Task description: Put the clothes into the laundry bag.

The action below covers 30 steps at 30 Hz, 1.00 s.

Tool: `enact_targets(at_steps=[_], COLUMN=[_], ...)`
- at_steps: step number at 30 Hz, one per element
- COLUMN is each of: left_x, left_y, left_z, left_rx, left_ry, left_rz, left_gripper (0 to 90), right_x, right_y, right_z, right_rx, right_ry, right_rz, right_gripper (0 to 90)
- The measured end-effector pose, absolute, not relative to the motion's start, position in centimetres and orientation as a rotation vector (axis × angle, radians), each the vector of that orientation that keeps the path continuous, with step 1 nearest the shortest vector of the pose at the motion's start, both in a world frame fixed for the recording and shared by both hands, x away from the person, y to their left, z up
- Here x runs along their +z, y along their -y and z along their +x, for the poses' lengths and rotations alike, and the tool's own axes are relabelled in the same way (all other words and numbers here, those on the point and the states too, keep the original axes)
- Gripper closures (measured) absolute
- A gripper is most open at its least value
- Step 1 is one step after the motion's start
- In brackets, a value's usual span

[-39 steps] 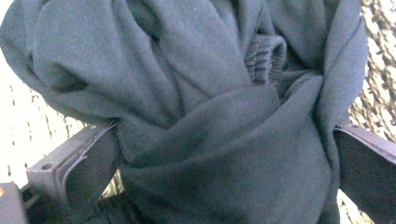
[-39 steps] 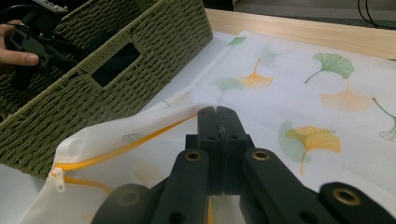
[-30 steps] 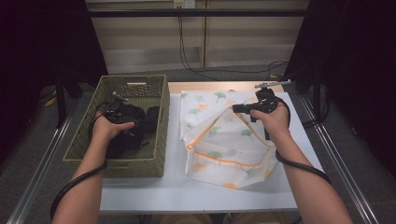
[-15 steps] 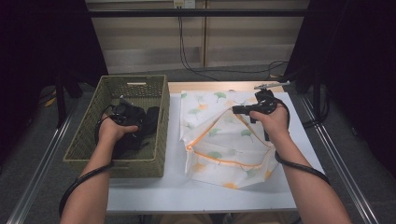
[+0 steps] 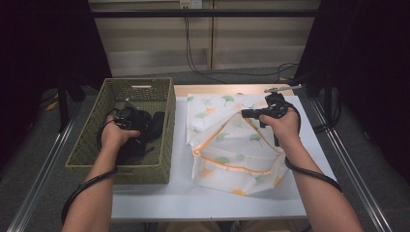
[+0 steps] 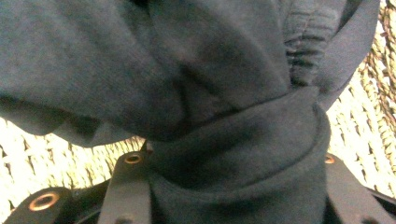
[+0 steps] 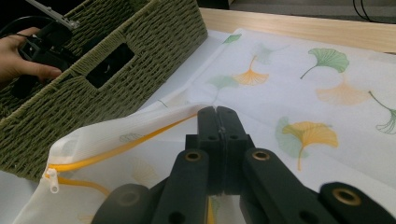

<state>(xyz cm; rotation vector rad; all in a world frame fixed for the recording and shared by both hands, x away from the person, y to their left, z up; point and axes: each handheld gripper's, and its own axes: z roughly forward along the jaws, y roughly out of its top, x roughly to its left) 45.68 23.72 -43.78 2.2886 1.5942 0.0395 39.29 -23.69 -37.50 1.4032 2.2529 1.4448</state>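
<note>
A dark garment lies bunched in the green woven basket. My left gripper reaches down into it. Its jaws have just been closing, and in the left gripper view a thick fold of the dark garment is squeezed between the jaws of the left gripper. A white mesh bag with ginkgo leaves and an orange zip lies on the table. My right gripper is shut on the bag's upper rim and holds its mouth lifted. In the right gripper view the right gripper pinches the bag.
The basket stands just left of the bag, with the other hand and left gripper inside it. A white table carries the bag, with a wooden strip at the back. Metal rails run along both sides. Cables hang behind.
My left gripper has settled a little lower onto the dark garment in the basket. The right gripper and the bag have stayed still.
</note>
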Motion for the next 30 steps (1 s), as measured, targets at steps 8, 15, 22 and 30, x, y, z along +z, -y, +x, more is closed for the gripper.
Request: enact_targets(at_steps=[8,15,22,30], left_x=[-42.3,-39.0,-36.3,-33.9], left_y=[-24.0,-24.5,-24.8,-24.4], left_z=[45.5,45.4,45.5,45.5], left_rx=[0.029,0.009,0.004,-0.040], left_ry=[-1.607,-1.583,-1.578,-1.537], left_rz=[2.265,2.241,2.225,2.233], left_gripper=[56.9,57.2,57.2,57.2], right_x=[-37.5,-37.4,-37.2,-37.4], right_y=[24.1,23.9,24.1,24.4], right_z=[39.2,39.2,39.1,39.0], right_rx=[1.438,1.445,1.457,1.467], right_ry=[-2.252,-2.246,-2.248,-2.239], right_rz=[1.405,1.406,1.401,1.412], right_gripper=[90.0,90.0,90.0,90.0])
